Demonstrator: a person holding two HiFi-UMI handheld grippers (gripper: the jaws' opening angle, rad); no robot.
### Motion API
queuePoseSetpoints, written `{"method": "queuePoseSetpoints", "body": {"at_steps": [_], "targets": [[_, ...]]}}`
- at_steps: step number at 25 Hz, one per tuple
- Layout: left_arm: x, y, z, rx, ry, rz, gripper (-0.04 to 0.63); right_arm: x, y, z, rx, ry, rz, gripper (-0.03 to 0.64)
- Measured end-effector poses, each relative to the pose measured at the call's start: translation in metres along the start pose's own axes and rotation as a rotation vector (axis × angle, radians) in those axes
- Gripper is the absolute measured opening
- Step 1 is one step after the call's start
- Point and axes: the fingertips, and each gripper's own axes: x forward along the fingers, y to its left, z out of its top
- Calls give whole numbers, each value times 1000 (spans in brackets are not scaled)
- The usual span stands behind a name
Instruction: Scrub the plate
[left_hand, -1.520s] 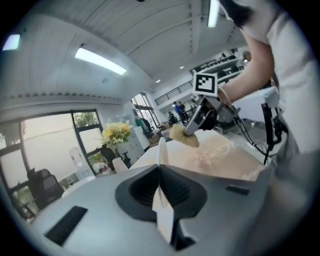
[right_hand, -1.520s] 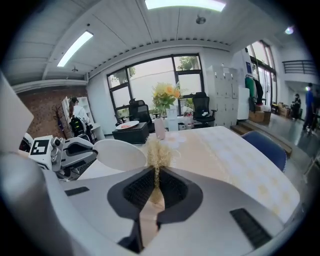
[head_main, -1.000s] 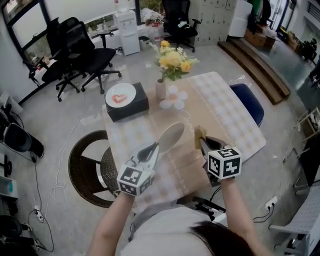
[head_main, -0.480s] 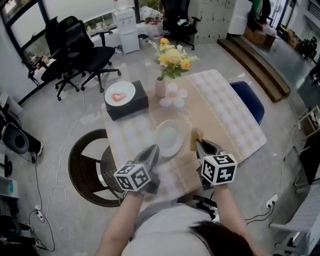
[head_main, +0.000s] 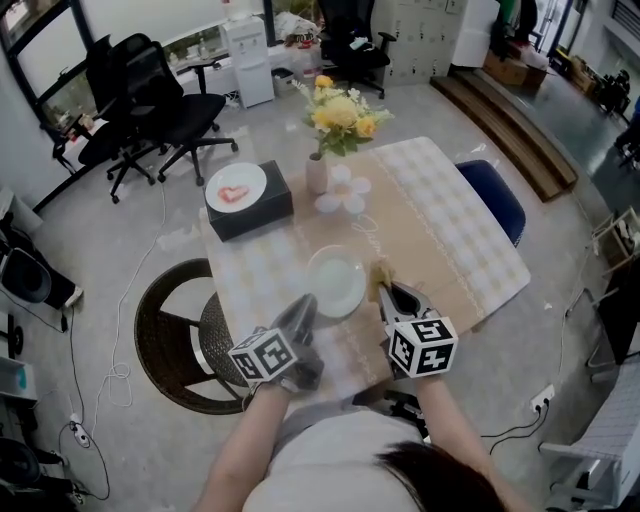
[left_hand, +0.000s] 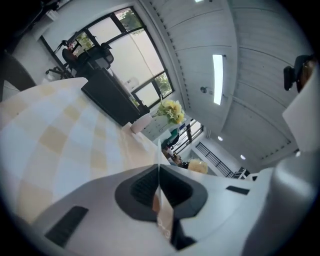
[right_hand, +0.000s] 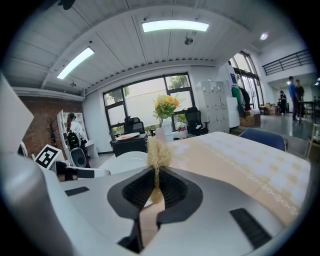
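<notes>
Head view: right gripper (head_main: 388, 293) holds scrubber (head_main: 380, 271) beside plate (head_main: 337, 281).

My plate (head_main: 337, 282) is plain white; the bench cloth (head_main: 440, 215) is beige with pale yellow checks; the scrubber (head_main: 380, 272) in my right tool (head_main: 388, 292) is straw-yellow.

I'm standing in what looks like an open-plan office. Black swivel chairs (head_main: 150, 95) on castors sit on a polished grey floor (head_main: 130, 250) near tall dark-framed windows (right_hand: 145, 102), and white lockers (right_hand: 212, 107) line the far wall. Long strip lights (right_hand: 175, 26) run across a panelled ceiling. Loose cables (head_main: 118, 330) trail over the floor. My worktop (head_main: 450, 230) wears a checked cloth and carries a vase of yellow flowers (head_main: 340, 115), the one homely touch. People (right_hand: 295, 95) stand at the far end.
</notes>
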Motion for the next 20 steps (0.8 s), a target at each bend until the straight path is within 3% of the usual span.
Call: {"method": "queuePoseSetpoints", "body": {"at_steps": [8, 20], "targets": [[1, 2, 1, -3, -1, 7, 18, 11, -10, -11, 60, 14, -7, 34], [0, 2, 1, 0, -13, 21, 18, 27, -10, -18, 54, 69, 28, 34]]}}
